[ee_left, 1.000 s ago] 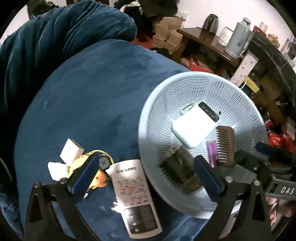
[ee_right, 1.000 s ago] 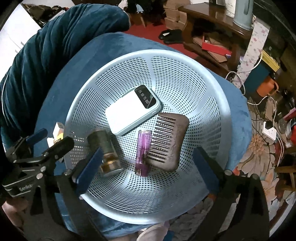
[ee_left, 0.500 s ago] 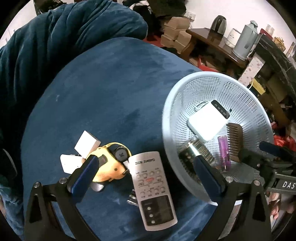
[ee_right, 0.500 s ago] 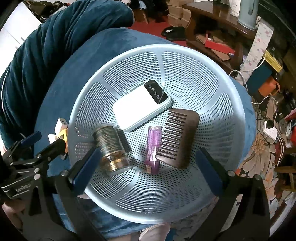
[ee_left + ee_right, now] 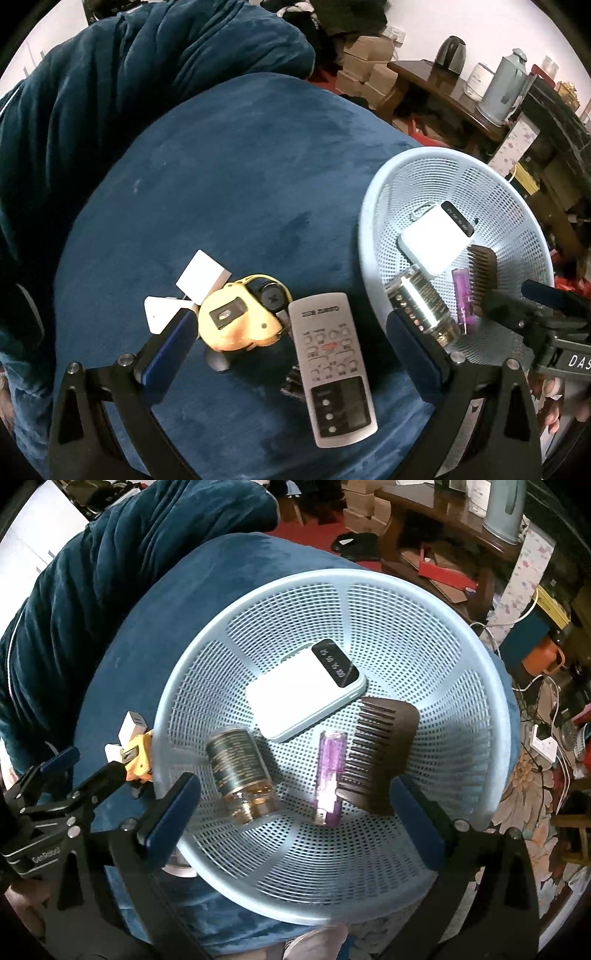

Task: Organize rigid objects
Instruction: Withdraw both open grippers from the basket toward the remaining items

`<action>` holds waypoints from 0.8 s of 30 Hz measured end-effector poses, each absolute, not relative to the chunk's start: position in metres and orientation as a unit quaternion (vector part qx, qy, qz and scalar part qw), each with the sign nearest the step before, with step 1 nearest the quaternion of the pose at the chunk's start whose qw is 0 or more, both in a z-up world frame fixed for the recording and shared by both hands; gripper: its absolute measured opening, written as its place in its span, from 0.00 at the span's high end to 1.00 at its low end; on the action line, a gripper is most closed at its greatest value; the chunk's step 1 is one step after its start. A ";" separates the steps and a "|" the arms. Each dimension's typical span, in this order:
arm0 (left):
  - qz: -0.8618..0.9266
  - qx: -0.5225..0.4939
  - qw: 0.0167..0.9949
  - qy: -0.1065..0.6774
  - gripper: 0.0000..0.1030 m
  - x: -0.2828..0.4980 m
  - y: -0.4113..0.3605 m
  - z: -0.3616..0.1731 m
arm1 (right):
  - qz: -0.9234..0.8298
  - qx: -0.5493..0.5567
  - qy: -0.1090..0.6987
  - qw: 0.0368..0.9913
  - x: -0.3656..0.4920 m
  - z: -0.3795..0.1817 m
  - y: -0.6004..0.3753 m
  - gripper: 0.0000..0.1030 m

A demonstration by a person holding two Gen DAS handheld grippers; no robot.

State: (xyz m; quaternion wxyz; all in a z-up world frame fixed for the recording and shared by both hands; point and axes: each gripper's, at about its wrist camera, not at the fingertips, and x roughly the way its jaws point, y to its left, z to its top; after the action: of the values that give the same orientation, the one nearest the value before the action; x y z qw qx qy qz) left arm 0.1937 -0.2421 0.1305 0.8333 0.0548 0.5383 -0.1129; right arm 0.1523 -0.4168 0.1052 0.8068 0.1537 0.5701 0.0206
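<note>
A pale blue mesh basket [image 5: 436, 635] [image 5: 384, 206] sits on a round blue velvet seat [image 5: 229, 155]. Inside lie a white power bank [image 5: 299, 698], a dark glass bottle [image 5: 240, 771], a purple lighter [image 5: 328, 775] and a brown comb [image 5: 380, 753]. Left of the basket lie a grey remote control [image 5: 332, 365], a yellow tape measure [image 5: 240, 314] and white chargers [image 5: 201, 275]. My left gripper [image 5: 291, 354] hangs open above the remote and tape measure. Over the basket's near side my right gripper [image 5: 295, 812] stands open and holds nothing.
A dark blue velvet cushion [image 5: 122, 92] rises behind the seat. A wooden table [image 5: 443, 99] with a kettle and a flask stands at the back right. Cables, boxes and a flowered rug [image 5: 532, 782] lie on the floor to the right.
My left gripper has swung left, from over the basket's edge to over the remote and tape measure. The right gripper has drifted slightly left over the basket. Both stay open.
</note>
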 end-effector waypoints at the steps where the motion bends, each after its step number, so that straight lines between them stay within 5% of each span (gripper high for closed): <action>1: -0.112 0.055 0.833 0.539 0.01 0.193 -0.241 0.131 | 0.022 0.153 0.570 0.807 0.153 0.105 -0.416 0.00; 24: -0.081 0.037 0.837 0.540 0.01 0.186 -0.201 0.133 | 0.040 0.132 0.572 0.809 0.153 0.113 -0.388 0.00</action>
State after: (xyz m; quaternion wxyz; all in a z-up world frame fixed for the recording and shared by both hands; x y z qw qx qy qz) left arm 0.1863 -0.2008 0.1332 0.8368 0.0368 0.5402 -0.0814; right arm 0.1533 -0.3881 0.1128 0.8085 0.1323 0.5720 0.0404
